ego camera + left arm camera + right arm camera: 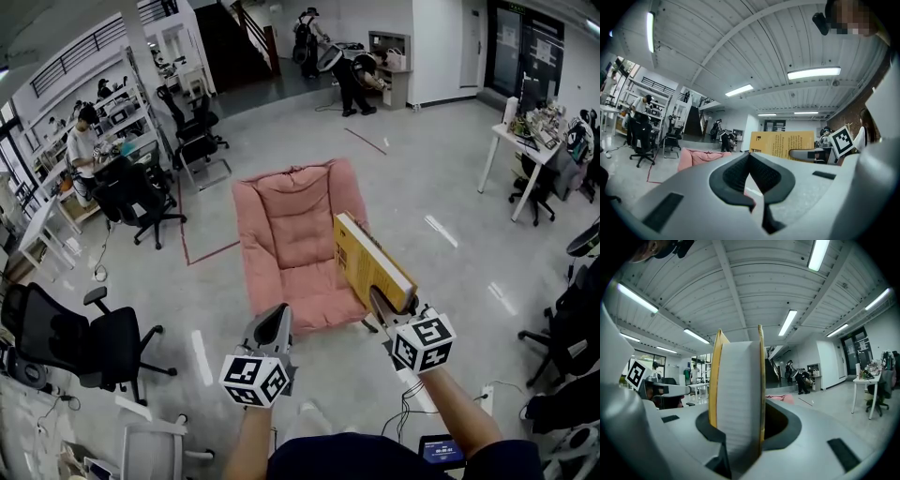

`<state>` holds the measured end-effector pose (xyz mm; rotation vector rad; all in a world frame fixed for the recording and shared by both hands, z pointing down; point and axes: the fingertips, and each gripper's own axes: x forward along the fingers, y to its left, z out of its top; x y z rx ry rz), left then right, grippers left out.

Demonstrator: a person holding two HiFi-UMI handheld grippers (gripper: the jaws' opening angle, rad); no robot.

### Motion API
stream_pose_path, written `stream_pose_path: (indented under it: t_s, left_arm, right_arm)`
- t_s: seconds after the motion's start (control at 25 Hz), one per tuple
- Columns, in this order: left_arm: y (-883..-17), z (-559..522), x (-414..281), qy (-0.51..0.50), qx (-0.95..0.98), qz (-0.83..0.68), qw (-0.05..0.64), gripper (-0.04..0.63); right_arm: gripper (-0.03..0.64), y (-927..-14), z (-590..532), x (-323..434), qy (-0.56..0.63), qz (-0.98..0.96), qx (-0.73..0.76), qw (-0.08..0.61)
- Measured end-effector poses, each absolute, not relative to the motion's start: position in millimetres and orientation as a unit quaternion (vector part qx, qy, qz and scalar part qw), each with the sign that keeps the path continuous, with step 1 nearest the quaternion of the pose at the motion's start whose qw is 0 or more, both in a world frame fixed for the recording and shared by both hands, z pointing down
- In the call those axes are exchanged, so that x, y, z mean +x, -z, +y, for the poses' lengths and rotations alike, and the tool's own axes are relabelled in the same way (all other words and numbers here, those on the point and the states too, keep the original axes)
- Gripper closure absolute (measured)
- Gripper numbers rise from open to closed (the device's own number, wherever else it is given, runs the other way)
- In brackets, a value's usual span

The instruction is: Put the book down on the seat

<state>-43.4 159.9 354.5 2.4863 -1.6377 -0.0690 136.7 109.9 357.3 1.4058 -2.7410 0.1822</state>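
Right gripper [382, 305] pinches the near end of a yellow book [367, 255], which stands on edge with its long axis pointing away above the right side of the pink cushioned seat [286, 225]. Left gripper [275, 317] is alongside, jaws pressed together, empty.

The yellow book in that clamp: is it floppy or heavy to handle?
Probably stiff: the book sticks out straight from the right gripper, held at one end, without sagging. Likely fairly heavy for its size, since it fills the wide-set jaws. Dropped on edge onto the soft pink seat, it may well tip flat.
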Motion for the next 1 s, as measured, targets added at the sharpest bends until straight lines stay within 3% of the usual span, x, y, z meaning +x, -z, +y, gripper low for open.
stream_pose_path:
  t_s: [1.0]
  left_arm:
    - [-355,72,-64,0.014,0.832,-0.55,0.077,0.591]
  right_arm:
    - [0.462,-364,24,111,-0.064,-0.888,0.454,0.024]
